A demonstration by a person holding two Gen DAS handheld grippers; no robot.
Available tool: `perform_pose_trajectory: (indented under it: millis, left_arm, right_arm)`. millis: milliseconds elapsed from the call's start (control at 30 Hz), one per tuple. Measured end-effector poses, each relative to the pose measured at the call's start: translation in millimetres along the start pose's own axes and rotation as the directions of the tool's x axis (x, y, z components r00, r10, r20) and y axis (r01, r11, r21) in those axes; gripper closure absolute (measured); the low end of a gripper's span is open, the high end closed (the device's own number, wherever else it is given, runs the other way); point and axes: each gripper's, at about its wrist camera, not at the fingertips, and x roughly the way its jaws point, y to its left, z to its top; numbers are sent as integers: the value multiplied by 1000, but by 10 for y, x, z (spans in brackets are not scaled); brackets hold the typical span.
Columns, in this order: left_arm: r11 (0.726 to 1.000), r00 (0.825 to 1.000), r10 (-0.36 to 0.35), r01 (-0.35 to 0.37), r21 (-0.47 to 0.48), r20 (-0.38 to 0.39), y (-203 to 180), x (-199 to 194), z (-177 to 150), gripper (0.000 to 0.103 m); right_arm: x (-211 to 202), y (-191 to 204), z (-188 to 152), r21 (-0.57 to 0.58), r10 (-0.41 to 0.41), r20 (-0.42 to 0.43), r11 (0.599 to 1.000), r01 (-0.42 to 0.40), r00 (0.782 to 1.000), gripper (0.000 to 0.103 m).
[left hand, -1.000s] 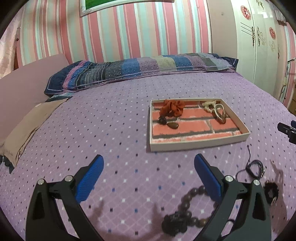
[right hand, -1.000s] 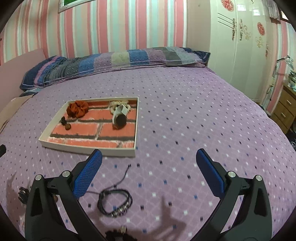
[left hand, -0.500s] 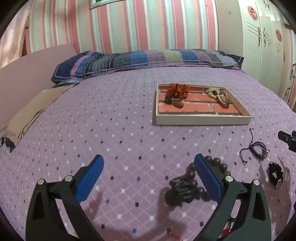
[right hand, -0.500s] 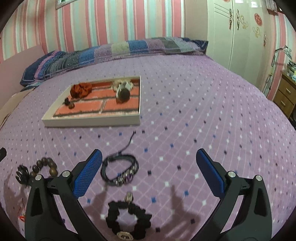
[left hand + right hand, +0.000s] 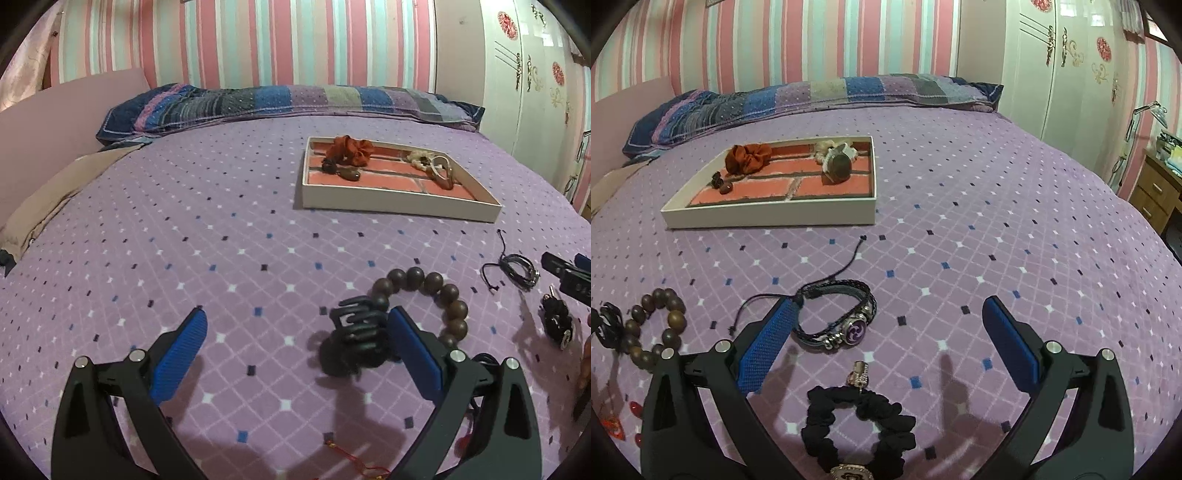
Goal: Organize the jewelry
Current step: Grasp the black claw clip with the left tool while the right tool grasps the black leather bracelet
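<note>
Reaching: your left tongs (image 5: 295, 354) and right tongs (image 5: 886, 347), both spread wide.
Hair clip (image 5: 352, 341): near the tray (image 5: 399, 203); rigid, springy; pinch its body.

- We take the tray (image 5: 768, 218) on the bed (image 5: 997, 221) as our landmark.
- In the tray, a scrunchie (image 5: 748, 158) lies at the back left, with small stones (image 5: 721, 183) just in front of it.
- A pile of bracelets (image 5: 836, 158) lies in the tray's back right part.
- Behind the tray we see a long pillow (image 5: 812, 96).
- In front of the tray lies a cord bracelet (image 5: 834, 314).
- In front of that lies a second scrunchie (image 5: 857, 428).
- In front of the tray and to the left lies a bead bracelet (image 5: 428, 295), touching a hair claw (image 5: 354, 339).
- Far right of the tray stands a cupboard (image 5: 1071, 74).
</note>
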Motion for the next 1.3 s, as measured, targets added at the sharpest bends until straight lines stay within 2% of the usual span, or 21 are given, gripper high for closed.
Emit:
perform_pose_trajectory:
  millis: [200,433,733,967,1067,1300]
  left_arm:
    - [1000,1000,-11,11,2,-1,-52,61,-26,7]
    - [999,999,-34,34,-4,2,-53,116,-50,7]
    - [999,999,-51,51,5,-9,-65,194,-51,8]
    - [997,997,-68,67,-25,-34,-10,272,-45,9]
    - [997,997,-72,71,-28,-41,-8,282,-54,14]
    - [997,996,-75,74,-29,-44,-2,281,-61,15]
  right_arm:
    - [42,8,-8,-1,3,3,1000,-3,1000,5]
    - [155,59,-19,-13,20,-34,1000,-20,999,22]
    - [329,149,7,-27,39,-83,999,-41,996,35]
    - [398,135,-3,-14,43,-100,999,-45,994,37]
    - [406,125,-9,-9,47,-101,999,-49,994,37]
    - [399,109,-16,-3,51,-101,999,-52,994,37]
